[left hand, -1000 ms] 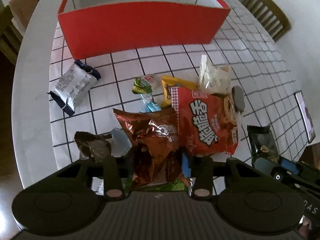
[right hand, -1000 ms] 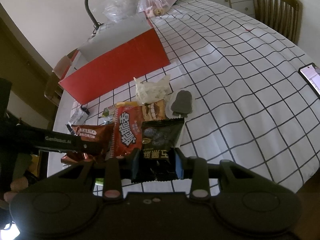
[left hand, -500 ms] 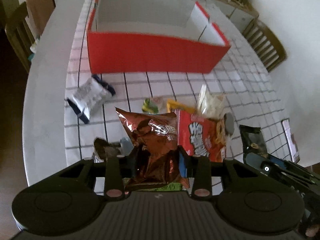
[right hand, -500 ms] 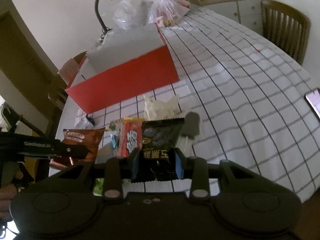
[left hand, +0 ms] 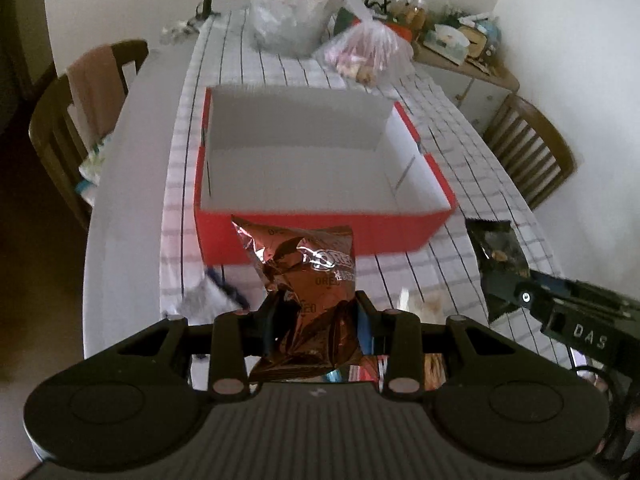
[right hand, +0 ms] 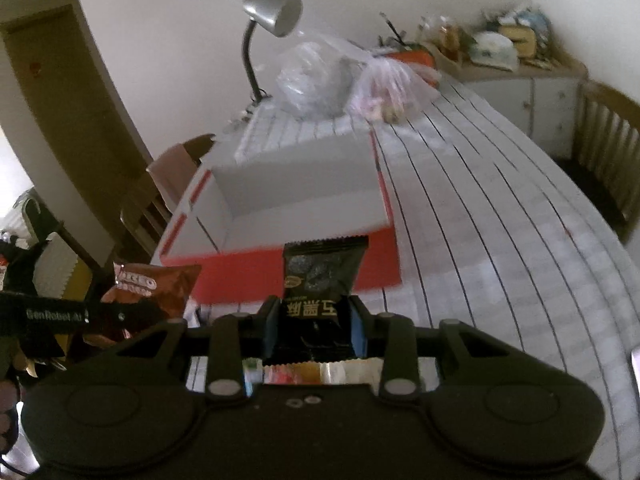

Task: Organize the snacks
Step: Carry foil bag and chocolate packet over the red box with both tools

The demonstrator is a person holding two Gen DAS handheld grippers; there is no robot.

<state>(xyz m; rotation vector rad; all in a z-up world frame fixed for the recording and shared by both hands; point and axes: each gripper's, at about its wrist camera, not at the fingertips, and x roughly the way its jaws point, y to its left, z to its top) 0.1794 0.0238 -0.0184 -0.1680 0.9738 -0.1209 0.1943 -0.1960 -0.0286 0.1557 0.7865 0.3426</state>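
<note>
Where left hand-held gripper [left hand: 316,304] grasps Oreo bag [left hand: 308,276], right hand-held gripper [right hand: 314,310] grasps black packet [right hand: 320,276]; lamp [right hand: 272,16] right-only

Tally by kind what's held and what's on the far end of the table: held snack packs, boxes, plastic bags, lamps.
Held snack packs: 2 (brown pack in left gripper, black pack in right gripper)
Boxes: 1 (red box)
Plastic bags: 2
Lamps: 1
Total: 6
</note>
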